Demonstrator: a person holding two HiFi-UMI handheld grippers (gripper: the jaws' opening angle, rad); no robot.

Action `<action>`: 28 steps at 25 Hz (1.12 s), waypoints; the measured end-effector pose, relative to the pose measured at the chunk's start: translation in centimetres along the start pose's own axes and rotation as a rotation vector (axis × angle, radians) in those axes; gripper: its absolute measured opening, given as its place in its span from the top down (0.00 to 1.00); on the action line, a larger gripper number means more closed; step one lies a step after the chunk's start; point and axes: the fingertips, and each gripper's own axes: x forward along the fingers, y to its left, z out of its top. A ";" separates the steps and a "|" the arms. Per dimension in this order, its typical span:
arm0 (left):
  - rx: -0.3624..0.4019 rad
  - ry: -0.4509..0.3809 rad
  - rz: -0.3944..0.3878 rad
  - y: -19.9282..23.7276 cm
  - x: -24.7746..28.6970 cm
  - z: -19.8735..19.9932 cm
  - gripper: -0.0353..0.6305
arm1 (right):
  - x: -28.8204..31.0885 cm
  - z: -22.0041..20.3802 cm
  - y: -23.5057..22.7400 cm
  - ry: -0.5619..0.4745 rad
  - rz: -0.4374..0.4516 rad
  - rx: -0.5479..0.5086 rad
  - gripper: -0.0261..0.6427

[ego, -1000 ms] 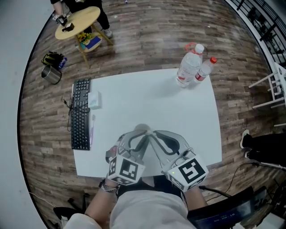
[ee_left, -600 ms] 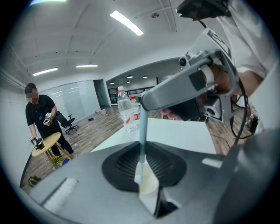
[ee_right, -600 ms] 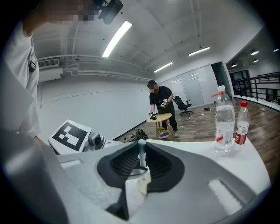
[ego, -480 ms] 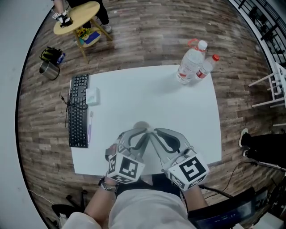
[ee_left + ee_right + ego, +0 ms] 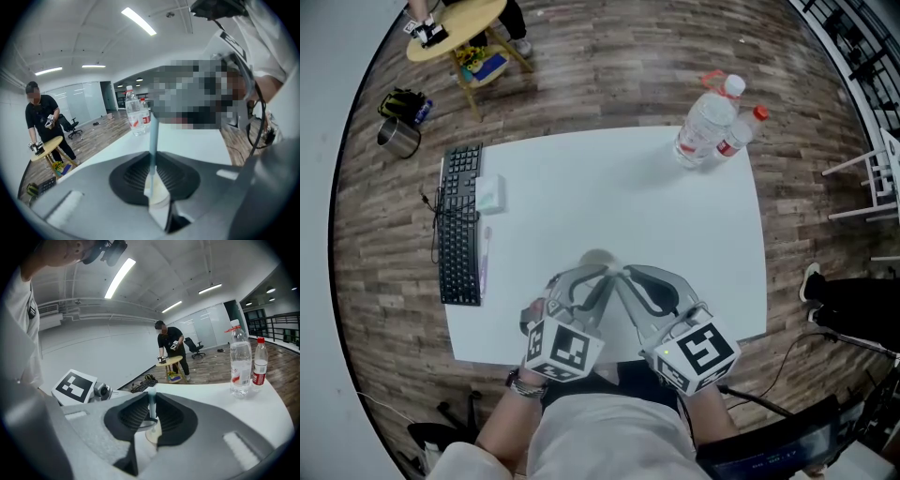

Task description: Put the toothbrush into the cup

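Blue toothbrush (image 5: pixel 152 136) upright above cup (image 5: pixel 595 260) | left gripper (image 5: pixel 153 165) fingers, right gripper (image 5: pixel 151 413) fingers narrow, both pinching it

Overhead plus close-ups; bottles (image 5: pixel 712 129) seemingly shared

A white tabletop (image 5: pixel 609 187) is standing on a wood-plank floor (image 5: pixel 609 66). A black keyboard (image 5: pixel 457 230) is lying along its left edge, with a small white box (image 5: pixel 490 194) touching it and a slim pale stick (image 5: pixel 484 258) lying just beside it. Two clear bottles, one white-capped (image 5: pixel 705 124) and one red-capped (image 5: pixel 737 133), are standing together at the far right corner. Near the front edge, the left tongs (image 5: pixel 598 274) and right tongs (image 5: pixel 628 277) are converging, tips meeting at a pale cup (image 5: pixel 596 259). A metal pot (image 5: pixel 397 139) is sitting on the floor, far left.
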 end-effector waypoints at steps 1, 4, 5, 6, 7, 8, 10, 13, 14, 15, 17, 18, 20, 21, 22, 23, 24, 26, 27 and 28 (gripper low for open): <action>-0.004 0.003 -0.003 0.0 0.1 -0.2 0.87 | 0.1 -0.2 -0.1 0.004 0.000 0.007 0.88; -0.009 0.011 -0.007 0.0 0.3 -0.6 0.87 | 0.3 -0.5 -0.3 0.006 0.000 0.027 0.88; -0.013 0.013 -0.011 -0.1 0.3 -0.7 0.87 | 0.4 -0.6 -0.4 0.007 0.000 0.033 0.88; -0.018 0.015 -0.016 -0.2 0.4 -0.8 0.87 | 0.4 -0.8 -0.4 0.009 -0.001 0.039 0.88; -0.023 0.017 -0.020 -0.3 0.5 -0.9 0.87 | 0.4 -1.0 -0.5 0.012 -0.001 0.044 0.88; -0.025 0.020 -0.022 -0.4 0.5 -1.1 0.87 | 0.4 -1.2 -0.5 0.014 -0.001 0.051 0.88; -0.025 0.026 -0.024 -0.6 0.5 -1.5 0.87 | 0.5 -1.6 -0.5 0.018 0.000 0.065 0.88; -0.029 0.029 -0.030 -0.8 0.5 -1.7 0.87 | 0.5 -1.8 -0.6 0.020 -0.002 0.082 0.88; -0.031 0.030 -0.031 -0.7 0.5 -1.7 0.87 | 0.6 -1.9 -0.6 0.021 -0.003 0.085 0.88; -0.030 0.031 -0.030 -0.7 0.5 -1.8 0.87 | 0.6 -1.9 -0.6 0.022 -0.003 0.087 0.88; -0.022 0.036 -0.026 -0.7 0.5 -1.9 0.87 | 0.7 -2.0 -0.6 0.023 -0.002 0.094 0.88; -0.019 0.037 -0.025 -0.7 0.5 -1.9 0.87 | 0.7 -2.1 -0.6 0.022 -0.001 0.097 0.88; -0.020 0.037 -0.025 -0.7 0.6 -2.0 0.87 | 0.8 -2.1 -0.6 0.020 -0.001 0.105 0.88; -0.021 0.037 -0.025 -0.7 0.6 -2.0 0.87 | 0.8 -2.1 -0.6 0.019 -0.001 0.110 0.88; -0.023 0.038 -0.026 -0.7 0.6 -2.0 0.87 | 0.8 -2.1 -0.6 0.018 -0.002 0.114 0.88; -0.024 0.038 -0.026 -0.7 0.6 -2.0 0.87 | 0.8 -2.1 -0.6 0.018 -0.002 0.118 0.88; -0.024 0.039 -0.026 -0.7 0.6 -2.0 0.87 | 0.8 -2.2 -0.7 0.018 -0.002 0.121 0.88; -0.023 0.041 -0.026 -0.8 0.7 -2.1 0.87 | 0.8 -2.2 -0.7 0.018 -0.002 0.130 0.88; -0.023 0.042 -0.027 -0.8 0.7 -2.1 0.87 | 0.8 -2.3 -0.7 0.018 -0.002 0.135 0.88; -0.023 0.043 -0.028 -0.8 0.7 -2.1 0.87 | 0.8 -2.3 -0.7 0.017 -0.002 0.140 0.88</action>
